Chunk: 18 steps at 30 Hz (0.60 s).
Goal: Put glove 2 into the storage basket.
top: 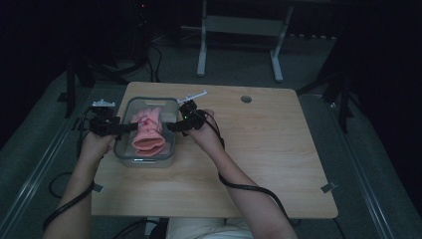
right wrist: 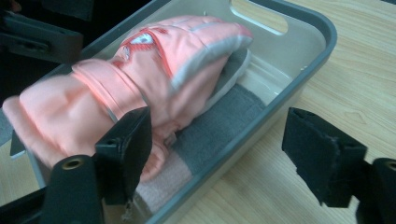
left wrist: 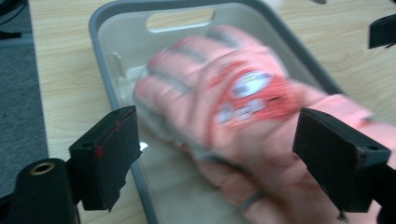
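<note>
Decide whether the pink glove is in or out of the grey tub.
In. The pink glove lies inside the grey tub, its cuff bulging over the near rim, both tools clear of it.

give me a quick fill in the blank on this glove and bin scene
1. The pink glove lies inside the grey ____.
2. The bin stands on a ____ table.
3. The jaws of the left hand-held gripper stand ____, with nothing clamped between them.
4. The right hand-held gripper is at the bin's ____ side in the high view.

Missing words: bin; wooden; open; right
</note>
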Available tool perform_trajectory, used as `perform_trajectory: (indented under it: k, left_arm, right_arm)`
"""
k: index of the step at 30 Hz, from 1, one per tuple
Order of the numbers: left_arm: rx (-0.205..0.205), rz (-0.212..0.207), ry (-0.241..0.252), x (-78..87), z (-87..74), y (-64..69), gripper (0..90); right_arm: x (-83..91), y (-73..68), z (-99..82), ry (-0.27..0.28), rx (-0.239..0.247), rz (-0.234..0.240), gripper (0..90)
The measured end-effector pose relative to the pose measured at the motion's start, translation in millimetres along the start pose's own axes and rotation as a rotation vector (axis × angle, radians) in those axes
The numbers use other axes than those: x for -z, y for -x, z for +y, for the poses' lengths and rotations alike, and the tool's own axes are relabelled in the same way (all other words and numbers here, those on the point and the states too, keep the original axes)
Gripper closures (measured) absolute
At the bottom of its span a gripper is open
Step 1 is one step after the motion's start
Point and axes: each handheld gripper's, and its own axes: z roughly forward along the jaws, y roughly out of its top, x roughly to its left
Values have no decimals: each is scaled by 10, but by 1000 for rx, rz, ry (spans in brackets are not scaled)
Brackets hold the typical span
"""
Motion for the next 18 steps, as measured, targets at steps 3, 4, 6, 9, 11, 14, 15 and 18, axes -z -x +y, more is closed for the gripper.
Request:
perform_trajectory:
  k: [3,4,6,9,11,14,15,18]
  left_arm:
    - [-19,-1,7,30,15,57,141]
    - [-28,-6,6,39,22,75,141]
    - [-39,-14,6,45,34,114,141]
    - [-58,-25,11,45,56,196,141]
    - [-76,-30,15,43,71,257,141]
    - [-105,-43,26,45,99,376,141]
    - [-114,-53,30,48,107,421,141]
    - [-149,-76,43,56,124,563,141]
  right_arm:
    - [39,5,-32,8,5,-2,195]
    - [49,9,-41,12,5,-8,195]
    - [68,10,-57,19,9,-17,195]
    - [100,12,-72,29,6,-3,194]
    - [129,5,-79,35,7,-1,194]
    - [175,-3,-100,48,15,6,194]
    - [191,-3,-111,53,18,6,194]
    - [230,7,-151,59,26,10,194]
